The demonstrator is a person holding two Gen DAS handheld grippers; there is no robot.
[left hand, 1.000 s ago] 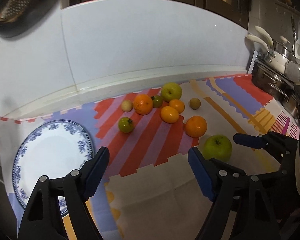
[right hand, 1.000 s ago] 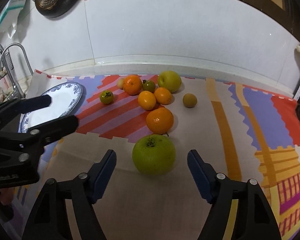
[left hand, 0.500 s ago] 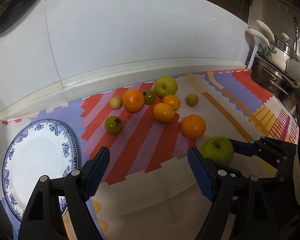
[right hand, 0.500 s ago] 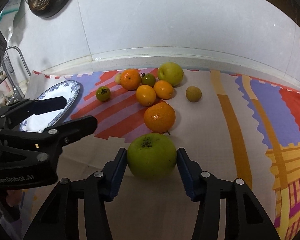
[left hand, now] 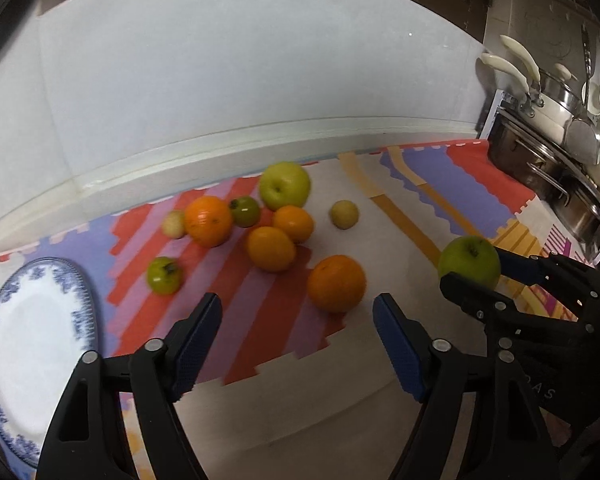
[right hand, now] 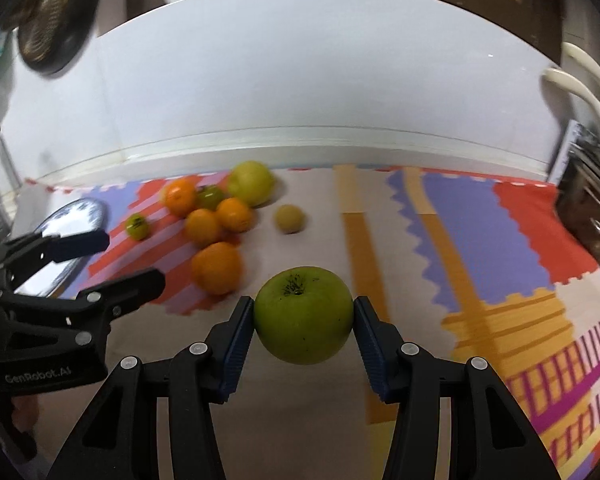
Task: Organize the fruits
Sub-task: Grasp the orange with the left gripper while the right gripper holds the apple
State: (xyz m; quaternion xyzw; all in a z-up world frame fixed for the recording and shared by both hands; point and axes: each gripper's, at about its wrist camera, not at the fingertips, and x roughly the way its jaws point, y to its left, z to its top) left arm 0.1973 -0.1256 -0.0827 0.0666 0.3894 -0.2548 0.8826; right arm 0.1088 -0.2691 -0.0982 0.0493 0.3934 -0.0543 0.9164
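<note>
My right gripper is shut on a green apple and holds it above the mat; it also shows at the right of the left wrist view. My left gripper is open and empty, just in front of a large orange. Behind it lie several oranges, a second green apple, small green fruits and pale round fruits. A blue-rimmed white plate lies at the left.
A colourful patterned mat covers the counter in front of a white backsplash. Steel pots and hanging utensils stand at the right. A dark strainer hangs at the upper left.
My right gripper closed on the green apple and lifted it off the mat. My left gripper moved forward toward the fruit pile and stayed open.
</note>
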